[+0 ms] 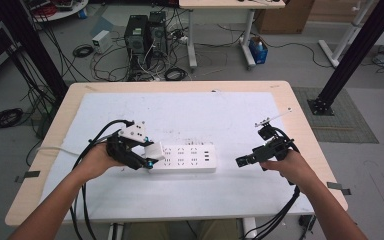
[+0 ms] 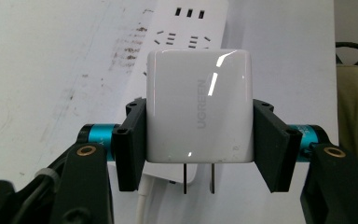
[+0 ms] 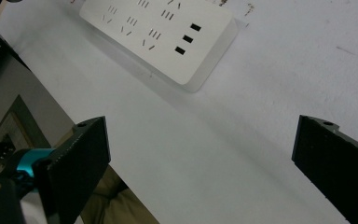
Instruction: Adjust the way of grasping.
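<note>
Fingers of the left gripper [image 2: 199,151] clamp a glossy white plastic charger cube [image 2: 199,112] above the white power strip [image 1: 185,158]; right gripper [image 3: 200,154] hangs open. Next: lower prongs squarely into a socket.

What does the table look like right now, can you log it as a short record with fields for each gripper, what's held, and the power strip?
left gripper: shut on the white charger, jaws clamping its two sides
charger prongs: two metal prongs bare, not in any socket
charger position: above the left end of the power strip
power strip: white, lying flat on the white mat, no plugs visible in its sockets
right gripper: open, nothing between its jaws, apart from the strip's right end
</note>
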{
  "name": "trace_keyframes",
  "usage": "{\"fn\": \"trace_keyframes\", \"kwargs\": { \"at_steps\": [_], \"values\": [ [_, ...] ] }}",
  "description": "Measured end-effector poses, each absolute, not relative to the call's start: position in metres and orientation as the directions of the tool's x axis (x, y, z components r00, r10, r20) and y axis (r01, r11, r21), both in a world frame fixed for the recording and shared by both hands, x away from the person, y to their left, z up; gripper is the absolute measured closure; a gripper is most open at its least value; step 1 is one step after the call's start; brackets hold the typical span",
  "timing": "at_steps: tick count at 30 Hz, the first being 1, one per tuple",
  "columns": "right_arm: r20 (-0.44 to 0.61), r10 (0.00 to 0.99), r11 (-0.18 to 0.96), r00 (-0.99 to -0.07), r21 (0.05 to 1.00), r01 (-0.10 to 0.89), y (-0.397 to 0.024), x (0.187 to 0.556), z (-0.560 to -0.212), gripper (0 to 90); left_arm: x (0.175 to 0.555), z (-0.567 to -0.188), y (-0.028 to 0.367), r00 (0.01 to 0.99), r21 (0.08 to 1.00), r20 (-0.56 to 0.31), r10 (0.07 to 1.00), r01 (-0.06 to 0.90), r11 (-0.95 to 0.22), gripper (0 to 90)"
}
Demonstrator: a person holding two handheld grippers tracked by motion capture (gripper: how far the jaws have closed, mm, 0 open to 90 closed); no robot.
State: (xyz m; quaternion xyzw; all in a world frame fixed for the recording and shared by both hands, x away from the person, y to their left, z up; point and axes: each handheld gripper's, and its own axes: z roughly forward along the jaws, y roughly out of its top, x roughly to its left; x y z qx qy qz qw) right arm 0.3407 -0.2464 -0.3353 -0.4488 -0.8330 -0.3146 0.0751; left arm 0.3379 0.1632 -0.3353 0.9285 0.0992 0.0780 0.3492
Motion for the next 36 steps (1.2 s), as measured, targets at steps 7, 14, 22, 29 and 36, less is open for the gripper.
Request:
{"fn": "trace_keyframes", "kwargs": {
  "at_steps": [7,14,22,29,36],
  "values": [
    [0.469,0.696,0.348,-0.544,0.443,0.826,-0.247,0.341,-0.335,3.5,0.338,-0.338,0.158,0.973,0.663,0.086,0.216,0.105,-0.741,42.6],
    [0.524,0.69,0.297,-0.5,0.425,0.855,-0.248,0.34,-0.338,3.5,0.338,-0.339,0.154,0.975,0.668,0.085,0.205,0.097,-0.738,42.6],
    [0.599,0.672,0.231,-0.435,0.388,0.892,-0.249,0.34,-0.34,3.5,0.337,-0.339,0.15,0.977,0.675,0.093,0.19,0.078,-0.734,42.6],
    [0.636,0.658,0.205,-0.402,0.363,0.909,-0.246,0.339,-0.34,3.5,0.337,-0.34,0.144,0.98,0.681,0.096,0.175,0.064,-0.73,42.6],
    [0.649,0.655,0.193,-0.386,0.35,0.917,-0.241,0.34,-0.339,3.6,0.338,-0.339,0.136,0.981,0.695,0.094,0.169,0.057,-0.717,42.6]
  ]
}}
